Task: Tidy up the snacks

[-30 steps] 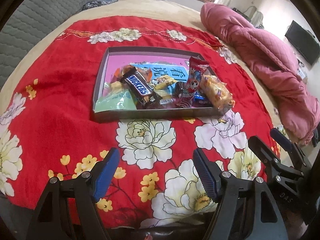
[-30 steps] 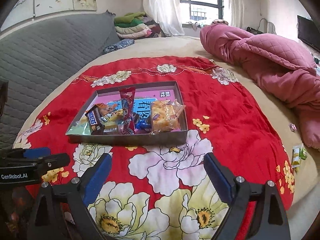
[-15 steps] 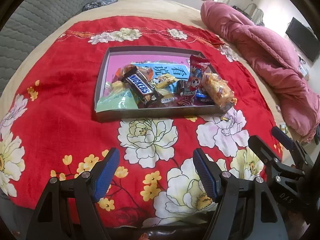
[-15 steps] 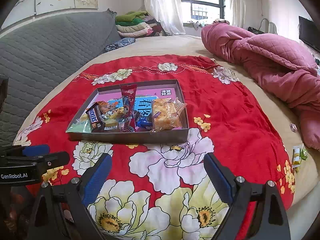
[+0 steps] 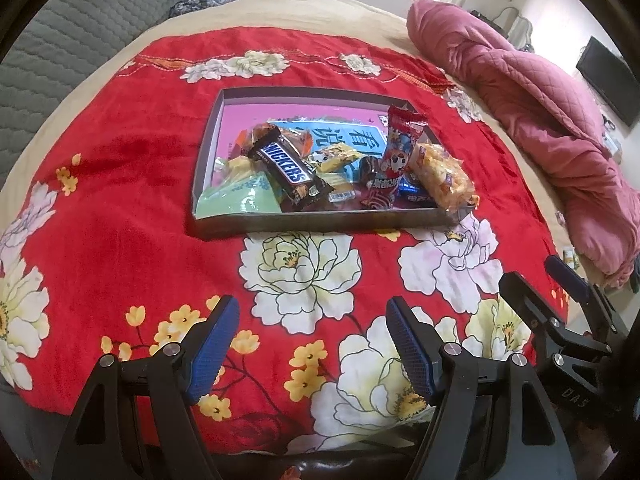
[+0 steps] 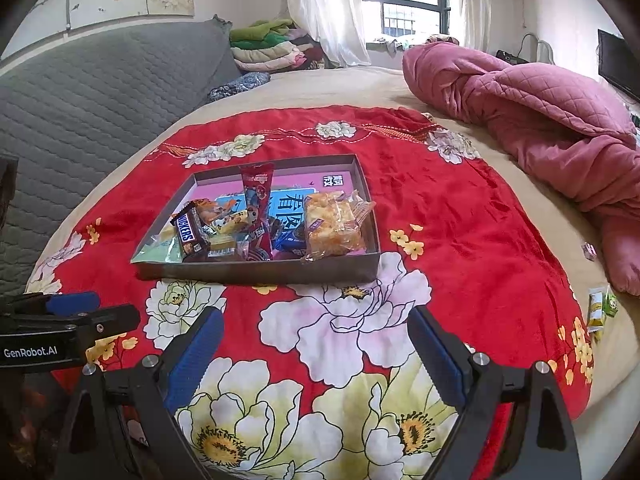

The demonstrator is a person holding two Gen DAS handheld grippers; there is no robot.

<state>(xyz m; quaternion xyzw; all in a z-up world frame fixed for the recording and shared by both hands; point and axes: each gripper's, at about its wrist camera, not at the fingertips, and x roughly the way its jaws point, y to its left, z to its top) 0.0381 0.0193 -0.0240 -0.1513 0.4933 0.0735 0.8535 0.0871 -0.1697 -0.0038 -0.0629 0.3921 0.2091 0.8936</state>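
A shallow grey box (image 5: 304,222) (image 6: 256,270) sits on a red flowered cloth and holds several snacks: a Snickers bar (image 5: 286,166) (image 6: 186,232), a red stick pack (image 5: 396,156) (image 6: 258,204), a clear bag of yellow pastries (image 5: 442,178) (image 6: 332,226), a pale green packet (image 5: 236,196) and small wrapped sweets. My left gripper (image 5: 312,344) is open and empty over the cloth, well short of the box. My right gripper (image 6: 316,354) is open and empty, also short of the box.
A rumpled pink quilt (image 5: 540,120) (image 6: 540,120) lies to the right. A grey padded headboard (image 6: 88,92) stands at the left. Small green and yellow packets (image 6: 600,308) lie at the bed's right edge. Folded clothes (image 6: 268,46) are stacked at the back.
Both grippers have drawn back slightly from the box and stay open. The snacks in the box have not moved.
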